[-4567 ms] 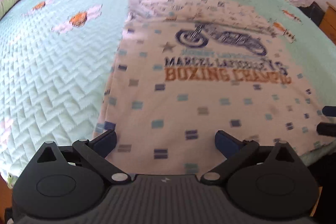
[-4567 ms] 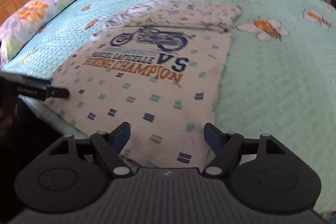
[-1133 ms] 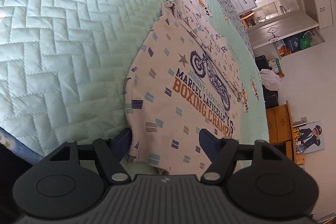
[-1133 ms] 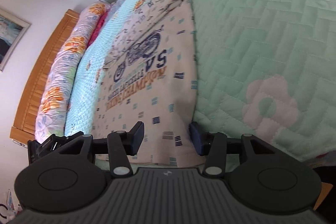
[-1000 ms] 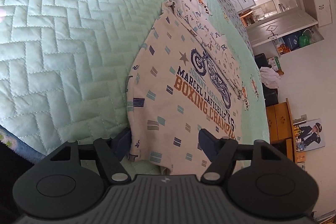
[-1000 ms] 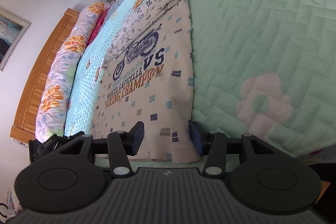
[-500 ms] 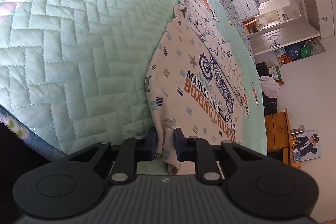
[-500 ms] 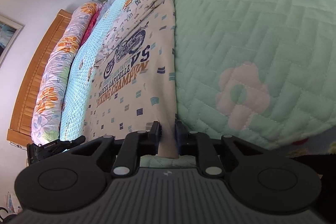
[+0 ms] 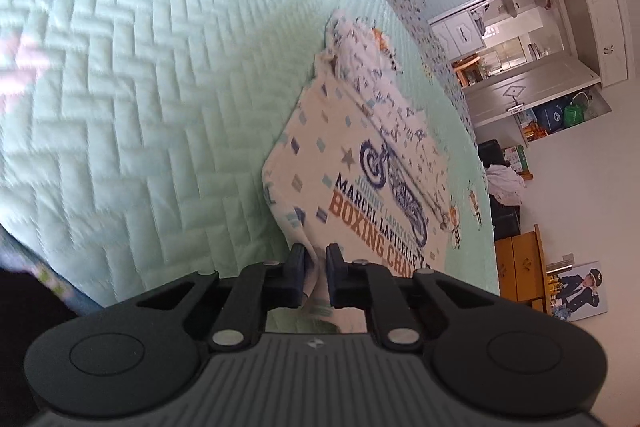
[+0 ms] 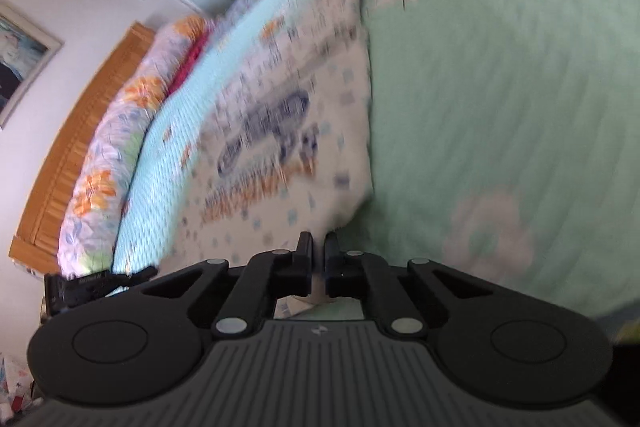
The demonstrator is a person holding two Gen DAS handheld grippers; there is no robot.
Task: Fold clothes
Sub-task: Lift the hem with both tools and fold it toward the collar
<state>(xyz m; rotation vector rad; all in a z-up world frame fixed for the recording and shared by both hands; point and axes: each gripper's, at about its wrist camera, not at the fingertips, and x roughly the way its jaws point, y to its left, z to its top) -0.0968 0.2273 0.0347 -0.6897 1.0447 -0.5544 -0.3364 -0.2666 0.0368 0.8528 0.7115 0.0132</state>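
Your left tongs (image 9: 316, 261) are closing, with the near hem corner of the shirt (image 9: 360, 163) bunched between the two pads and pressed there. Your right tongs (image 10: 318, 253) are clamped almost fully together on the other near corner of the same shirt (image 10: 280, 163), a thin fold of cloth showing in the slit between the pads.

From both pairs of tongs the shirt runs away across the bed (image 9: 132, 87), printed side up, its motorcycle print and lettering beyond the gripped hem and its collar end farthest off. The cloth just ahead of each grip is lifted and creased; farther out it lies flat on the green quilt.

Beyond the shirt's left side, a flowered pillow roll (image 10: 116, 163) lies against the wooden headboard (image 10: 76, 147).
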